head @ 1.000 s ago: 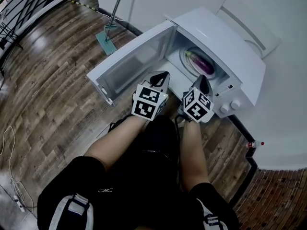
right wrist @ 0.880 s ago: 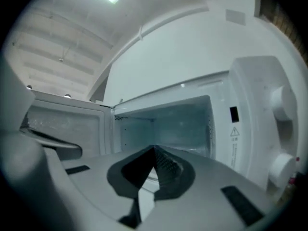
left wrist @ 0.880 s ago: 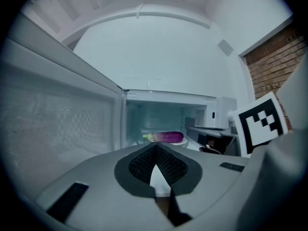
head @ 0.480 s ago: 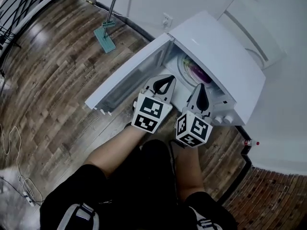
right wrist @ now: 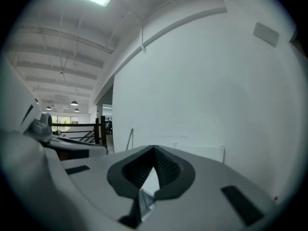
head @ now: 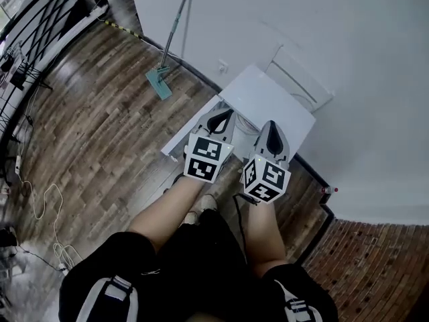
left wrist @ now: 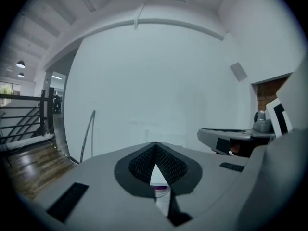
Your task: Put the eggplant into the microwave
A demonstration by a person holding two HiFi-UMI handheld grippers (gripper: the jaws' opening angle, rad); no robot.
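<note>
Head view: left gripper (head: pixel 222 115) and right gripper (head: pixel 271 127) hang above the white box-shaped microwave (head: pixel 268 99), both clenched and empty. The purple eggplant (left wrist: pixel 160 187) apparently lies inside it. Placement looks complete; the next move is to lower one gripper and push the open door (head: pixel 178 142) shut.
</note>
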